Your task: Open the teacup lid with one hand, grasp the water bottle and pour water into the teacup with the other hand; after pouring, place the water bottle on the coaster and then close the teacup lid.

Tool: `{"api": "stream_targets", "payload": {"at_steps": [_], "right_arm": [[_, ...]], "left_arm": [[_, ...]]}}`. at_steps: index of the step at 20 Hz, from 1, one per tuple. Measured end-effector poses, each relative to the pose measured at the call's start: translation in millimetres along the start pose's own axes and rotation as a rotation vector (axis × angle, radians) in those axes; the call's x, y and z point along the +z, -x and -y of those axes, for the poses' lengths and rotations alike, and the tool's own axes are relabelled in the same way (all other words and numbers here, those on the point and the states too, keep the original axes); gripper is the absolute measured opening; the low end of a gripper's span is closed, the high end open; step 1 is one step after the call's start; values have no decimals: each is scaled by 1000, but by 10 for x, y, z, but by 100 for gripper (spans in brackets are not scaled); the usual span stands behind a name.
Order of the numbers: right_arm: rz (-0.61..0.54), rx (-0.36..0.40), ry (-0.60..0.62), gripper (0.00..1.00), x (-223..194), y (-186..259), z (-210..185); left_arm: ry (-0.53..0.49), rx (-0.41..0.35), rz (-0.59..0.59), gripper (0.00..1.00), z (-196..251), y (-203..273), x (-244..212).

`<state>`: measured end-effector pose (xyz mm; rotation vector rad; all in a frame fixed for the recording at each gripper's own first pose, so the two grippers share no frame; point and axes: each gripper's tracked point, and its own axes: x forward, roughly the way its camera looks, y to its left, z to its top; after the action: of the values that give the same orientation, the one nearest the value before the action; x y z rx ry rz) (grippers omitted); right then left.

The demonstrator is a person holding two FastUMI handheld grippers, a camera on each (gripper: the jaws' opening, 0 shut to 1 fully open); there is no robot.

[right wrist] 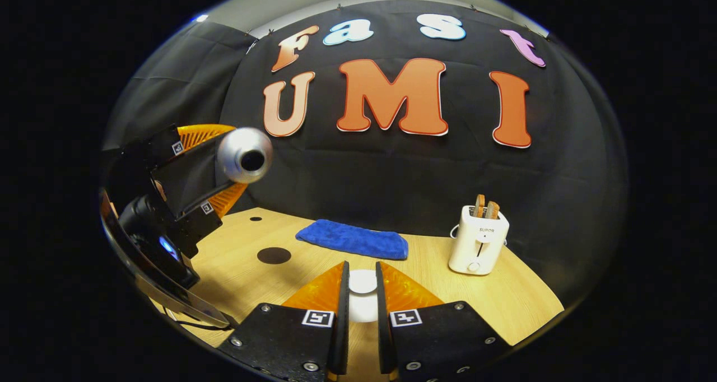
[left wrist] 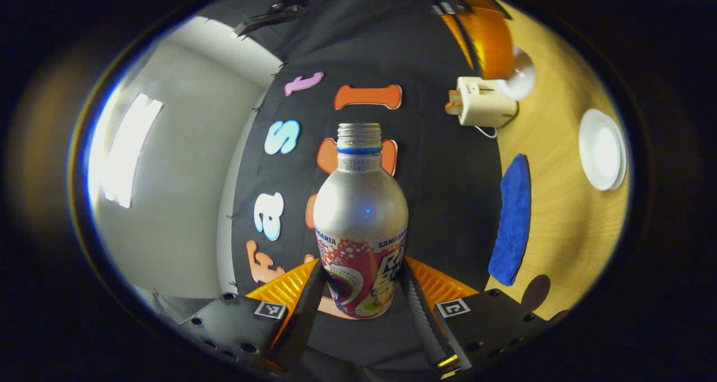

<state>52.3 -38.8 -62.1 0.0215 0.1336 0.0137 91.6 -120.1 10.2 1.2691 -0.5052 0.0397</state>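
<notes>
Left gripper view showed the left tongs (left wrist: 361,301) closed on the lower body of the bottle (left wrist: 360,225), its cap off and its neck pointing sideways along the booth wall, the counter (left wrist: 566,225) standing on edge at the right. Right gripper view showed the same bottle (right wrist: 245,154) held high at the left, tipped over with its open mouth facing the camera. The right tongs (right wrist: 362,292) stood nearly closed around a small white round piece, probably the teacup lid (right wrist: 362,282), low over the counter; whether both fingers pressed on it could not be told. The cup itself could not be made out. A dark round coaster (right wrist: 273,255) lay on the counter near a blue cloth (right wrist: 353,240), with a toaster (right wrist: 478,240) farther right and a white plate (left wrist: 601,149) beyond.

The pouring step appeared to be in hand. Next, the bottle would need to be righted and lowered squarely onto the coaster before the lid went back on.
</notes>
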Motion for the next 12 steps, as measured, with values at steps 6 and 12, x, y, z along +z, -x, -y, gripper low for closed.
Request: {"api": "stream_targets", "payload": {"at_steps": [6, 12], "right_arm": [[-4, 15, 34, 22, 4, -139, -132], [-38, 21, 41, 23, -113, -279, -155]], "left_arm": [[382, -2, -159, 77, 101, 5, -443], [749, -24, -346, 77, 440, -80, -1036]]}}
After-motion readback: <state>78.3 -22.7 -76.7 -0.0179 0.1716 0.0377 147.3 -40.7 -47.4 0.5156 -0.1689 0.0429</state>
